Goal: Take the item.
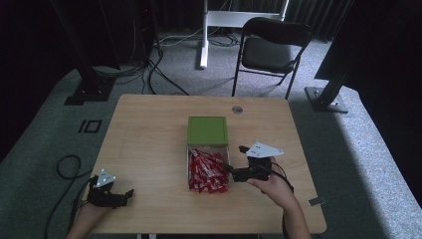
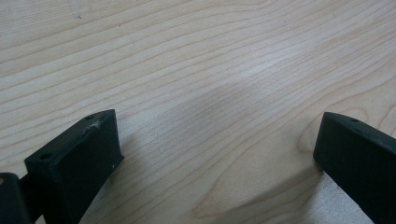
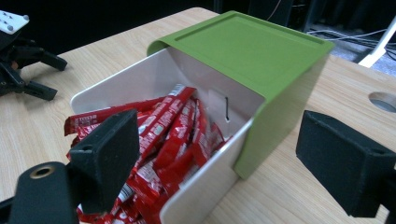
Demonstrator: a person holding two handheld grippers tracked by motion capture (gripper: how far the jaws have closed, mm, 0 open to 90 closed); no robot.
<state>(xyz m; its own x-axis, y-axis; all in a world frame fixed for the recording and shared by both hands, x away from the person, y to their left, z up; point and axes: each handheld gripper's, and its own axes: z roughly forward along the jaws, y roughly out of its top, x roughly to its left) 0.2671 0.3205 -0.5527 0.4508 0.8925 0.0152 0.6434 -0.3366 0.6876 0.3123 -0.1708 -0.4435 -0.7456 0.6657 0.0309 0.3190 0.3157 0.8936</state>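
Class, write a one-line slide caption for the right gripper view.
Open hand-held gripper approaches white drawer of red packets.

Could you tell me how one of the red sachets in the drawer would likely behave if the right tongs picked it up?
The red sachets look thin and glossy, so probably light, floppy and somewhat slippery. They lie tangled in the white drawer, so neighbours may drag along.

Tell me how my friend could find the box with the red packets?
Look at the middle of the wooden table. There sits a box with a green cover, and a white drawer slid out toward the person. It is the one thing on the table full of red packets, right beside the right gripper.
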